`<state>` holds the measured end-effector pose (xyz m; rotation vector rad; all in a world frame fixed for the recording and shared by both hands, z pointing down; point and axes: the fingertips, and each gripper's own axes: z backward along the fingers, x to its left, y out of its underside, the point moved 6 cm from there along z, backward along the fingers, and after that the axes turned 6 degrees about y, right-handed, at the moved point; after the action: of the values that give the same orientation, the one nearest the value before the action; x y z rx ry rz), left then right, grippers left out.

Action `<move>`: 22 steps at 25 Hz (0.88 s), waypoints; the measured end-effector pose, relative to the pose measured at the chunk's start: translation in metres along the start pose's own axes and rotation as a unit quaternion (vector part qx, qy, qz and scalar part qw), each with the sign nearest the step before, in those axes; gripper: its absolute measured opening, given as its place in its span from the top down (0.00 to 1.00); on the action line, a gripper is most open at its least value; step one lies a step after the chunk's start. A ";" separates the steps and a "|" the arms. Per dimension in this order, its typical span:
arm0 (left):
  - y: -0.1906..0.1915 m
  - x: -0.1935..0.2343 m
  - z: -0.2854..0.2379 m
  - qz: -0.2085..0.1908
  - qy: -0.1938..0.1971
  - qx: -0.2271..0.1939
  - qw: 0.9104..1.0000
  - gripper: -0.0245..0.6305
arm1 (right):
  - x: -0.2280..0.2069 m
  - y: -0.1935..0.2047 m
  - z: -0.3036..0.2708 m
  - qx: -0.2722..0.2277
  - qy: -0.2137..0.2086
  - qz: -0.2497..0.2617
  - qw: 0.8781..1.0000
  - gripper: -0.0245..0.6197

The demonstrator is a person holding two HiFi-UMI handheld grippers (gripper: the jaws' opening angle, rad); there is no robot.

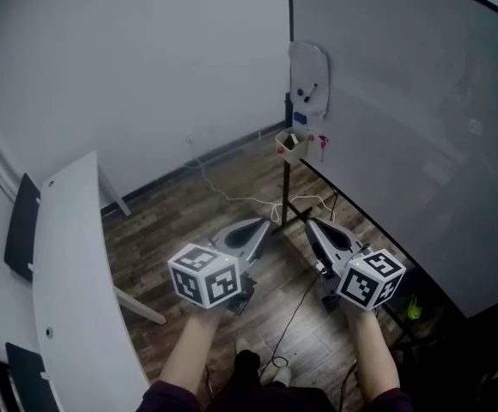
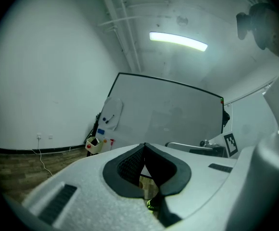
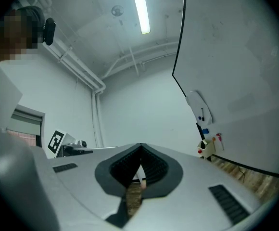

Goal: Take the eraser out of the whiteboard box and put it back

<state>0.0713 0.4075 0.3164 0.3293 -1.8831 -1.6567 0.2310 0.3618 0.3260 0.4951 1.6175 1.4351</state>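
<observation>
Grippers: grey left gripper and grey right gripper both pressed together, empty, over brown wood floor. Small cream whiteboard box at large white whiteboard corner, well apart. Dark item in box top; whether eraser, cannot tell.

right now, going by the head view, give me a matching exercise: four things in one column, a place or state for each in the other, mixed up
Things:
1. whiteboard box
2. right gripper
3. white table
4. whiteboard

Places or states:
a. jaws together, nothing held
b. big panel filling the right side
c. curved, along the far left
d. small, cream, at the board's left edge

Pairs: 1-d, 2-a, 3-c, 4-b
</observation>
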 end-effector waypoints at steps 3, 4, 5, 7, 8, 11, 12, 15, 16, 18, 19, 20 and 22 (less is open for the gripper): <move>-0.001 0.014 -0.006 0.000 -0.003 0.001 1.000 0.96 | -0.009 0.003 -0.014 0.004 0.000 -0.006 1.000 0.96; -0.002 0.021 -0.009 -0.001 -0.003 0.002 1.000 0.96 | -0.013 0.004 -0.019 0.004 0.002 -0.008 1.000 0.96; -0.003 0.027 -0.013 -0.001 -0.003 0.003 1.000 0.96 | -0.017 0.004 -0.025 0.005 0.003 -0.008 1.000 0.96; -0.005 0.042 -0.020 -0.001 -0.003 0.006 1.000 0.95 | -0.025 0.006 -0.038 0.005 0.006 -0.009 1.000 0.96; -0.006 0.050 -0.025 -0.002 -0.002 0.007 1.000 0.96 | -0.029 0.006 -0.045 0.005 0.008 -0.010 1.000 0.96; -0.011 0.071 -0.038 -0.004 0.005 0.012 1.000 0.96 | -0.042 0.007 -0.066 0.003 0.013 -0.014 1.000 0.96; -0.013 0.078 -0.041 -0.006 0.007 0.014 1.000 0.96 | -0.045 0.006 -0.074 0.002 0.015 -0.015 1.000 0.96; -0.018 0.101 -0.050 -0.007 0.013 0.021 1.000 0.96 | -0.052 0.007 -0.097 0.001 0.020 -0.018 1.000 0.96; -0.020 0.109 -0.053 -0.006 0.015 0.022 1.000 0.96 | -0.055 0.007 -0.104 0.002 0.022 -0.018 1.000 0.96; -0.023 0.122 -0.059 -0.004 0.017 0.026 1.000 0.96 | -0.060 0.007 -0.117 0.003 0.025 -0.019 1.000 0.96; -0.024 0.128 -0.061 -0.002 0.019 0.027 0.999 0.95 | -0.062 0.007 -0.122 0.003 0.027 -0.020 0.999 0.96; -0.025 0.133 -0.063 -0.001 0.020 0.029 0.999 0.96 | -0.063 0.007 -0.127 0.004 0.029 -0.021 0.999 0.96; -0.027 0.143 -0.065 0.000 0.023 0.033 0.999 0.96 | -0.066 0.007 -0.137 0.005 0.034 -0.023 0.999 0.96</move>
<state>-0.0092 0.2703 0.3321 0.3911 -1.9051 -1.5766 0.1524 0.2338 0.3465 0.4151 1.6805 1.4239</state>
